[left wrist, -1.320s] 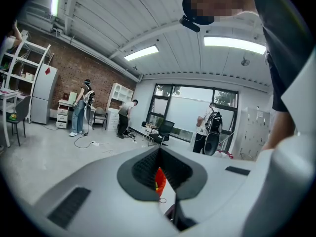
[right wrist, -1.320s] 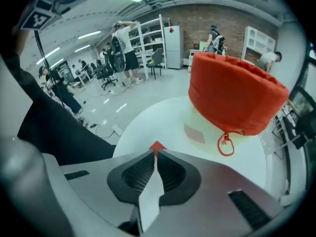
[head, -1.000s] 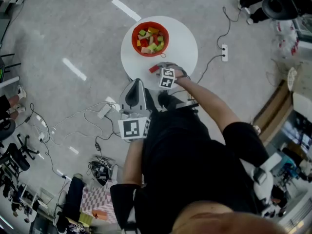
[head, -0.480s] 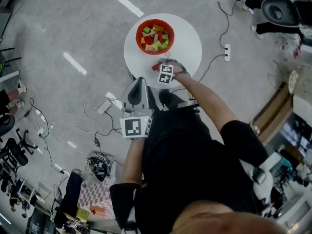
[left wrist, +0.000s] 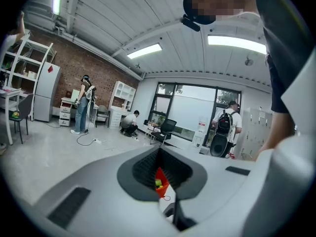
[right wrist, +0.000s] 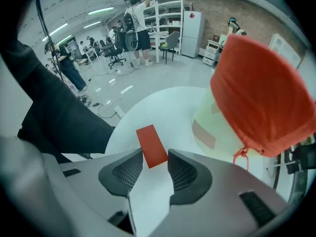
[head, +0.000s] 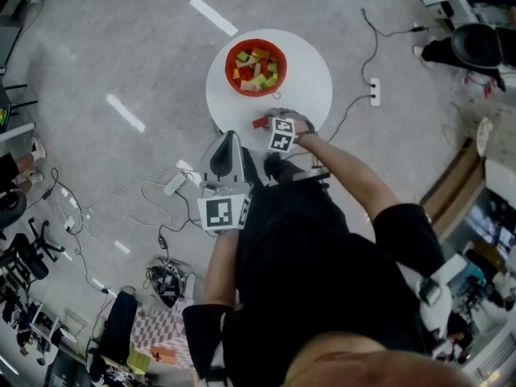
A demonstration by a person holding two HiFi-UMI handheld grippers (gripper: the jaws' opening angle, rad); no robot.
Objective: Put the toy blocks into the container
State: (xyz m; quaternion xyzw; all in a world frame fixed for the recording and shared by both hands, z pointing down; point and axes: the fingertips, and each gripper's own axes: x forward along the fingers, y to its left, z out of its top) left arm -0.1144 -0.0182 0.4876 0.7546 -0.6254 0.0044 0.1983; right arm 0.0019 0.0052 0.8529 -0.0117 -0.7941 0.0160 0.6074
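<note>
A red container [head: 256, 67] filled with several coloured blocks stands at the far side of a round white table [head: 306, 71]. One flat red block [head: 259, 122] lies near the table's front edge. My right gripper [head: 268, 125] reaches it from the right. In the right gripper view the red block [right wrist: 151, 145] lies flat on the table with its near end between the jaws of the right gripper [right wrist: 155, 158], which are closing on it. The container [right wrist: 261, 98] looms at the right. My left gripper [head: 226, 147] hangs off the table, shut and empty, and points toward the container [left wrist: 160, 181].
Cables and a power strip [head: 172, 184] lie on the floor left of the table, another socket strip [head: 373, 91] on the right. The person's legs and feet [head: 278, 168] stand against the table's near edge. Other people, chairs and shelves are far off.
The right gripper has stayed at the red block near the table's front edge, shifting only slightly. The left gripper has not moved.
</note>
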